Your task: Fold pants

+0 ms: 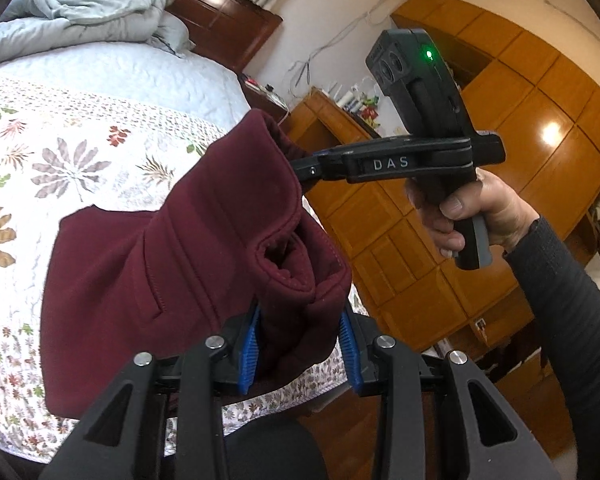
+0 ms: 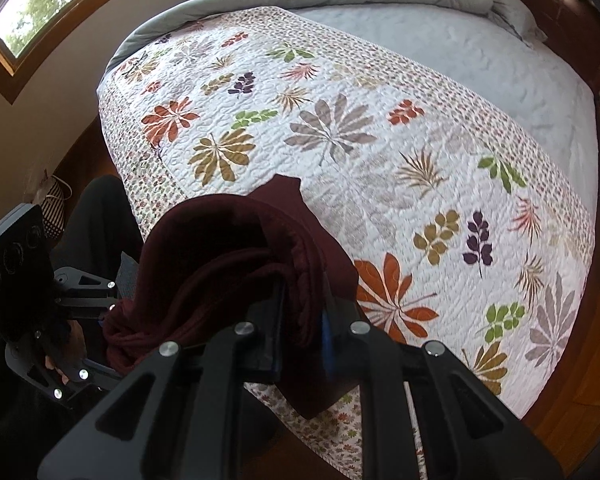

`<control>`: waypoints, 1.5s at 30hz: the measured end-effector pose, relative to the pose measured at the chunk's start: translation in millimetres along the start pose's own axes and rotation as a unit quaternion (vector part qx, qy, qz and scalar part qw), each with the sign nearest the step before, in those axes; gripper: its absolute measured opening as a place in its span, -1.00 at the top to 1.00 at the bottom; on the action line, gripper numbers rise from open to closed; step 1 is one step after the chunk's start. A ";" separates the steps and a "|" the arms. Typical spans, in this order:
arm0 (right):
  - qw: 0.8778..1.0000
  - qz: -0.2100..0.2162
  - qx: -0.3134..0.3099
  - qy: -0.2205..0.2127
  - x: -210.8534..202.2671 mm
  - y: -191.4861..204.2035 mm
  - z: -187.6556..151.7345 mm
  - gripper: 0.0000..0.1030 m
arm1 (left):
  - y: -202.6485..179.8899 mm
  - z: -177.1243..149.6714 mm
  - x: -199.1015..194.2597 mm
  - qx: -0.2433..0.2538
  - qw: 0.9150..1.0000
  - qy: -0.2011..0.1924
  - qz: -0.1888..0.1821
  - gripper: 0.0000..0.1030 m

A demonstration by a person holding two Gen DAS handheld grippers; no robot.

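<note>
Dark maroon pants (image 1: 172, 248) hang bunched above the near edge of the bed. My left gripper (image 1: 300, 344) is shut on a thick fold of them between its blue pads (image 1: 249, 352). My right gripper (image 1: 300, 168) comes in from the right in the left wrist view and is shut on the upper end of the pants. In the right wrist view the pants (image 2: 228, 264) fill the space between the right gripper's (image 2: 304, 340) jaws and drape over them. The left gripper (image 2: 60, 312) shows at the lower left there.
The bed has a floral quilt (image 2: 340, 140) with a plain pale blue sheet (image 2: 480, 64) beyond it. A crumpled grey-blue duvet (image 1: 80, 12) lies at the dark headboard (image 1: 220, 12). Wooden wardrobes (image 1: 520, 140) stand right of the bed. A window (image 2: 32, 8) is at the far left.
</note>
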State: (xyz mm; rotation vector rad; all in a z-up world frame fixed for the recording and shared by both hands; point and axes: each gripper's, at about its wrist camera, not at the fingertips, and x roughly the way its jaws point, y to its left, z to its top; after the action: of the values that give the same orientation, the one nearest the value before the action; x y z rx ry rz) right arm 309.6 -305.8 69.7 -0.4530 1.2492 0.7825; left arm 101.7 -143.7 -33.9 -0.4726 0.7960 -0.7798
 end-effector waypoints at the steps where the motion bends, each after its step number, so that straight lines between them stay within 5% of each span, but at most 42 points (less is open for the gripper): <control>1: 1.000 0.001 0.004 -0.001 0.8 -3.5 -4.2 0.75 | -2.1 -1.4 3.3 0.003 1.000 0.003 0.001 0.33; 25: 0.997 0.026 0.076 0.008 62.6 -82.2 -91.4 0.77 | 6.7 -34.1 130.7 0.032 0.993 0.110 0.030 0.33; 45: 0.990 0.052 0.130 -0.019 88.4 -108.9 -128.7 0.72 | 10.2 -45.6 170.0 0.053 0.986 0.145 0.060 0.31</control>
State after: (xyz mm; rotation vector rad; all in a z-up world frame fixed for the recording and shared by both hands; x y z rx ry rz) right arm 314.4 -443.2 -62.1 -0.1619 1.3262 0.7016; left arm 147.4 -272.2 -145.7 -0.2166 1.0372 -0.7841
